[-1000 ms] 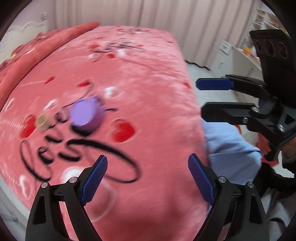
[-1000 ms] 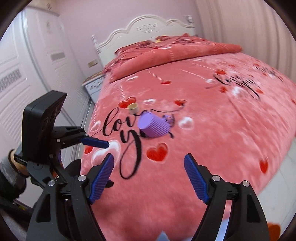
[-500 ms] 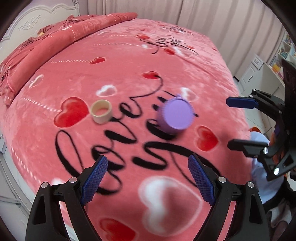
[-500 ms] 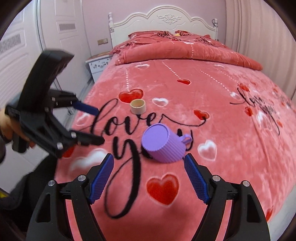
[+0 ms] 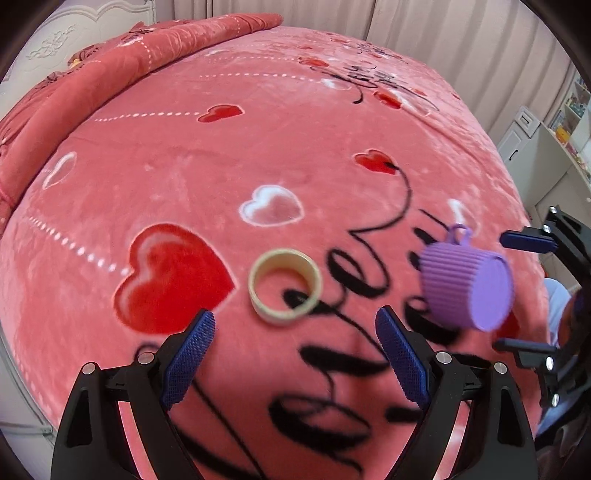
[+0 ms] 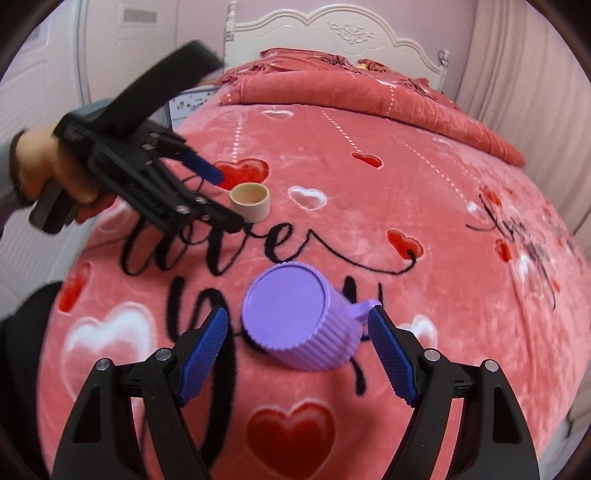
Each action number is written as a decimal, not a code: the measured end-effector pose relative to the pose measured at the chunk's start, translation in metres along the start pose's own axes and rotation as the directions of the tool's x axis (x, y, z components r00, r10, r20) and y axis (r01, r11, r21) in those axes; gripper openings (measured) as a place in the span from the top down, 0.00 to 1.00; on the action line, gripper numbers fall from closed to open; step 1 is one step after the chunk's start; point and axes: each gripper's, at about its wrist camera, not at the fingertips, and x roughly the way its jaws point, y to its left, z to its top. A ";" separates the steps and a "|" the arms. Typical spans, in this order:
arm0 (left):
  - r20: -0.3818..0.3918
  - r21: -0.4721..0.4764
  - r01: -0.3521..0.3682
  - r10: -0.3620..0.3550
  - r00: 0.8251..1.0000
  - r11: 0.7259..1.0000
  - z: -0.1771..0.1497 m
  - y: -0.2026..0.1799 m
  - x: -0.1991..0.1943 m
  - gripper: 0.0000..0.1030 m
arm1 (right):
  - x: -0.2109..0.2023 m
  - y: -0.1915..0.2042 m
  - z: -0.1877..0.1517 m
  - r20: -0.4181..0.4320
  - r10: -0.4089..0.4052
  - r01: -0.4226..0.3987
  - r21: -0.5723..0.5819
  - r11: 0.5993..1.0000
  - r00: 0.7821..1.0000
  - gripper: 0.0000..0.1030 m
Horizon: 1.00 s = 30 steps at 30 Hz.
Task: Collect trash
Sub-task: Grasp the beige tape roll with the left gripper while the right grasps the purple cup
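Right claw [image 6: 295, 354] is hanging wide open over the bed, blue pads either side of the purple ribbed cup [image 6: 303, 321] but not touching it, so it's gripping nothing. The cup is lying on its side on the pink heart blanket [image 6: 461, 302], flat base facing the camera, little handle sticking out toward the right pad, right on the black lettering.

Left claw [image 5: 293, 354] is also spread wide and empty, hovering just short of the cream tape ring [image 5: 283, 286]. The ring is sitting flat on the blanket, next to a big red heart [image 5: 173, 280], well apart from the cup, which is lying off to the right in that view.

A hand [image 6: 48, 177] is gripping the left claw's handle. Further back, a folded red quilt [image 6: 369, 92] is lying against the white headboard [image 6: 332, 29], with curtains [image 5: 461, 44] running along one side of the bed.
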 end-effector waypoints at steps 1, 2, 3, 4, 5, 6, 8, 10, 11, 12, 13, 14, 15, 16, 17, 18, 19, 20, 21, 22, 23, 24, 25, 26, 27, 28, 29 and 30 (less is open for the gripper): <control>0.001 0.004 0.005 -0.005 1.000 1.000 0.002 0.002 0.004 0.15 | 0.003 0.001 0.000 -0.002 -0.005 0.005 -0.015 1.000 1.000 0.24; 0.003 0.005 0.005 -0.005 1.000 1.000 0.003 0.004 0.009 0.15 | 0.009 0.002 0.000 -0.005 -0.011 0.011 -0.032 0.999 1.000 0.24; 0.001 0.003 0.010 -0.010 1.000 1.000 0.003 0.007 0.014 0.15 | 0.012 0.002 0.001 -0.007 -0.011 0.011 -0.038 0.999 1.000 0.24; 0.002 0.001 0.017 -0.017 1.000 1.000 0.004 0.008 0.016 0.15 | 0.014 0.002 0.001 -0.008 -0.009 0.009 -0.041 0.999 1.000 0.25; 0.011 0.000 0.021 -0.021 1.000 1.000 0.004 0.009 0.018 0.15 | 0.017 0.003 0.002 -0.009 -0.005 0.004 -0.044 0.999 1.000 0.26; 0.020 -0.004 0.029 -0.029 0.999 1.000 0.003 0.011 0.019 0.18 | 0.020 0.003 0.002 -0.009 -0.001 0.001 -0.048 0.999 1.000 0.35; 0.022 -0.013 0.024 -0.024 0.999 1.000 0.004 0.013 0.021 0.26 | 0.023 0.003 0.002 -0.011 -0.003 0.002 -0.055 0.998 1.000 0.37; 0.022 -0.017 0.012 -0.012 1.000 1.000 0.003 0.016 0.021 0.39 | 0.025 0.001 0.003 -0.011 0.005 -0.005 -0.049 0.999 1.000 0.38; 0.023 -0.020 0.002 -0.002 1.000 1.000 0.003 0.017 0.020 0.42 | 0.026 -0.002 0.004 -0.014 0.014 -0.014 -0.039 0.999 1.000 0.38; 0.023 -0.022 0.001 0.000 1.000 1.000 0.003 0.018 0.019 0.50 | 0.025 -0.002 0.004 -0.014 0.019 -0.019 -0.035 0.999 1.000 0.38; 0.022 -0.022 0.000 0.000 1.000 1.000 0.002 0.018 0.017 0.54 | 0.025 -0.003 0.004 -0.015 0.023 -0.023 -0.031 0.999 1.000 0.38; 0.019 -0.017 -0.005 0.005 1.000 1.000 0.001 0.018 0.016 0.59 | 0.024 -0.004 0.003 -0.015 0.027 -0.027 -0.031 0.999 1.000 0.38; 0.018 -0.014 -0.008 0.009 1.000 1.000 0.002 0.017 0.015 0.59 | 0.022 -0.005 0.003 -0.011 0.030 -0.030 -0.026 0.999 0.999 0.39; 0.020 -0.018 -0.005 0.006 1.000 1.000 0.001 0.015 0.013 0.59 | 0.019 -0.006 0.002 -0.007 0.035 -0.035 -0.016 0.999 0.999 0.39; 0.022 -0.023 0.003 -0.003 1.000 1.000 0.001 0.014 0.010 0.59 | 0.016 -0.008 0.002 -0.006 0.046 -0.046 0.001 0.999 0.999 0.39; 0.024 -0.019 0.003 -0.002 1.000 1.000 0.000 0.010 0.006 0.59 | 0.011 -0.010 0.002 0.000 0.056 -0.056 0.019 0.998 0.998 0.39; 0.023 -0.014 0.001 0.000 1.000 1.000 0.000 0.007 0.005 0.59 | 0.007 -0.012 0.001 0.005 0.063 -0.063 0.035 0.997 0.998 0.39; 0.023 -0.008 0.002 -0.001 1.000 1.000 -0.001 0.001 0.001 0.59 | 0.000 -0.016 0.001 0.013 0.077 -0.077 0.059 0.995 0.997 0.39; 0.026 -0.003 0.002 -0.002 1.000 1.000 -0.002 -0.004 -0.002 0.59 | -0.005 -0.018 0.000 0.019 0.081 -0.082 0.069 0.994 0.997 0.39; 0.027 0.008 0.008 -0.008 1.000 1.000 -0.003 -0.010 -0.007 0.59 | -0.010 -0.019 0.000 0.024 0.084 -0.085 0.078 0.993 0.996 0.39; 0.029 0.022 0.010 -0.011 1.000 1.000 -0.004 -0.018 -0.012 0.59 | -0.016 -0.021 -0.001 0.030 0.087 -0.089 0.088 0.992 0.996 0.40; 0.033 0.031 0.008 -0.009 0.999 0.999 -0.006 -0.024 -0.017 0.59 | -0.024 -0.023 -0.003 0.037 0.092 -0.095 0.101 0.990 0.995 0.40; 0.034 0.045 0.013 -0.014 0.999 0.999 -0.008 -0.034 -0.024 0.59 | -0.030 -0.024 -0.004 0.044 0.097 -0.101 0.114 0.988 0.994 0.40; 0.036 0.055 0.015 -0.017 0.999 0.998 -0.010 -0.040 -0.027 0.59 | -0.039 -0.026 -0.006 0.053 0.106 -0.112 0.136 0.984 0.993 0.40; 0.040 0.068 0.013 -0.016 0.999 0.998 -0.012 -0.049 -0.033 0.59 | -0.045 -0.027 -0.008 0.057 0.113 -0.120 0.148 0.982 0.992 0.40; 0.042 0.074 0.016 -0.019 0.999 0.997 -0.013 -0.055 -0.036 0.59 | -0.051 -0.028 -0.010 0.064 0.116 -0.125 0.160 0.979 0.991 0.40; 0.044 0.084 0.021 -0.025 0.999 0.996 -0.015 -0.063 -0.041 0.59 | -0.060 -0.028 -0.013 0.075 0.120 -0.132 0.174 0.976 0.990 0.40; 0.047 0.094 0.025 -0.029 0.998 0.995 -0.017 -0.070 -0.045 0.59 | -0.068 -0.028 -0.015 0.082 0.125 -0.138 0.182 0.974 0.989 0.40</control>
